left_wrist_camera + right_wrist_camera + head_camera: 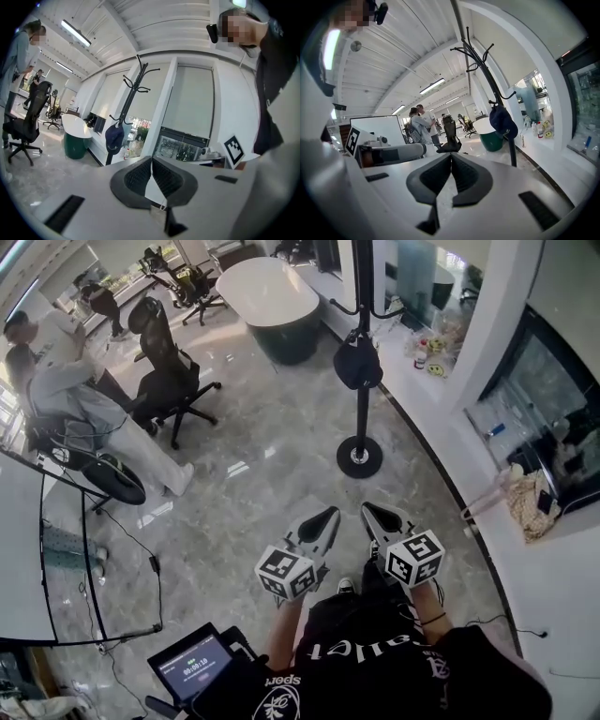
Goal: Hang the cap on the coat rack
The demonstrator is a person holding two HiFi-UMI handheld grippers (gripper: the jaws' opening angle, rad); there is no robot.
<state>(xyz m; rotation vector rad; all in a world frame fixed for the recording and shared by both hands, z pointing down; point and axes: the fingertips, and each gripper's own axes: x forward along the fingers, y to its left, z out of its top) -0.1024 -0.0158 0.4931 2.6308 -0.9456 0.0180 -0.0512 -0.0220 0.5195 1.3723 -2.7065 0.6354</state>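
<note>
The dark cap (pixel 357 364) hangs on a low hook of the coat rack (pixel 362 418). The rack stands on the marble floor (pixel 272 456), at twelve o'clock from the person holding the tools. The left tool (pixel 328 515) and the right tool (pixel 367 510) sit side by side low in front of that person, both pointing toward the rack and well apart from it. Each tool has its jaws pressed together with nothing between them. In the left gripper view the ribbed pads (pixel 140 174) meet in a thin line.

At two o'clock a glass-fronted cabinet (pixel 539 399) holds some things, but reflections on the glass keep me from telling what they are. On the white ledge (pixel 403 395) at one o'clock, just beside the rack, stand a few small bottles (pixel 422 354), too small to make out. An office chair (pixel 164 371) sits at ten o'clock.

The top of the rack is cut off by the upper edge of the head view, and only the gripper views show its upper hooks. In the head view the cap covers the hook that carries it.
</note>
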